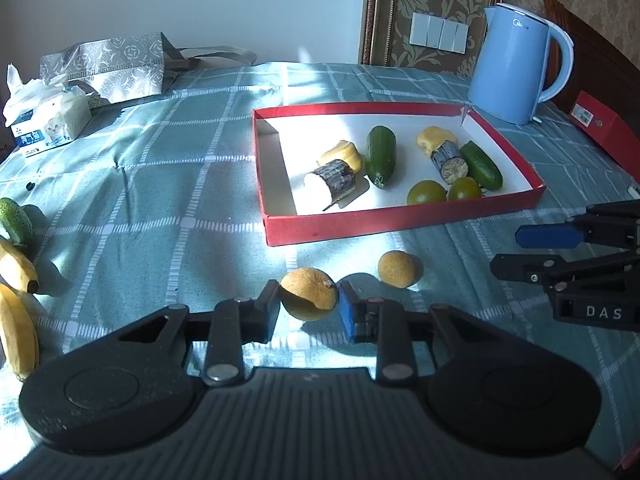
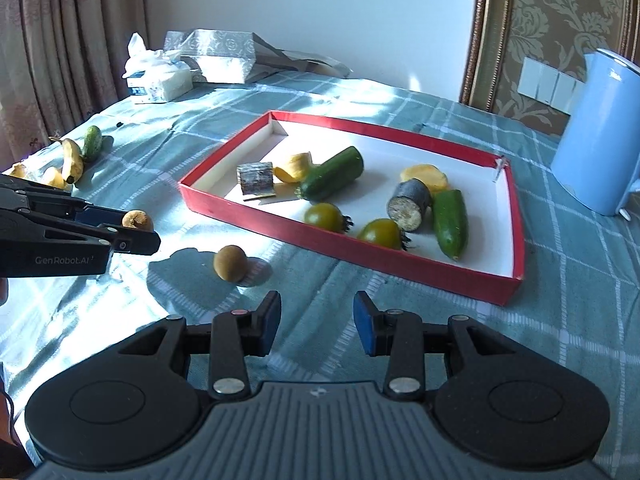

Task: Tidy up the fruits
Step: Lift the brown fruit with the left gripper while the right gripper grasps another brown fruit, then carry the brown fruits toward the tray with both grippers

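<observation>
My left gripper (image 1: 308, 304) is shut on a round tan fruit (image 1: 308, 294), held just above the checked cloth in front of the red tray (image 1: 400, 222). From the right wrist view the same fruit (image 2: 137, 220) sits between the left gripper's (image 2: 140, 228) fingers. A second round tan fruit (image 1: 397, 269) (image 2: 230, 263) lies loose on the cloth near the tray's front wall (image 2: 320, 240). My right gripper (image 2: 316, 322) (image 1: 520, 250) hangs open with nothing between its pads. The tray holds cucumbers (image 1: 381, 156), green tomatoes (image 1: 426, 193), dark-skinned cane pieces (image 1: 332, 184) and yellow pieces.
Bananas (image 1: 16, 268) (image 2: 72, 160) and a small cucumber (image 1: 14, 220) (image 2: 92, 142) lie at the cloth's left edge. A blue kettle (image 1: 512, 64) (image 2: 596, 132) stands behind the tray's right end. A tissue pack (image 1: 48, 120) and a patterned bag (image 1: 108, 64) sit far left. A red box (image 1: 608, 128) lies at right.
</observation>
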